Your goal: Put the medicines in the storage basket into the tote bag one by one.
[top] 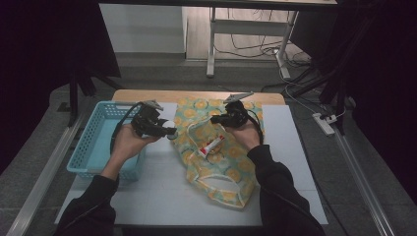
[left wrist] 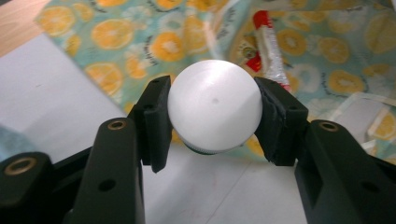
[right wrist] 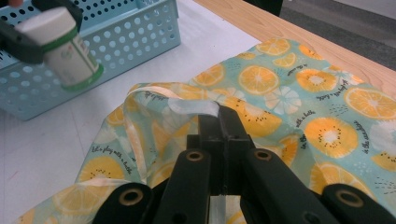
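A small white bottle (left wrist: pixel 215 105) with a green-banded label (right wrist: pixel 65 49) hangs in the air, and my left gripper (left wrist: pixel 212 109) is shut on its round cap. In the high view the left gripper (top: pixel 168 132) holds it between the blue basket (top: pixel 93 147) and the orange-print bag (top: pixel 231 167). My right gripper (right wrist: pixel 219 119) is shut on the bag's pale handle strap (right wrist: pixel 187 103) and holds it lifted off the table. From above, the right gripper (top: pixel 215 119) is over the bag's far end. A red and white tube (top: pixel 212 145) lies in the bag's mouth.
The blue perforated basket (right wrist: pixel 135 32) stands at the table's left edge. A white mat (top: pixel 162 191) covers the tabletop, with bare wood (top: pixel 147 95) along the far edge. The person's dark sleeves come in from the bottom.
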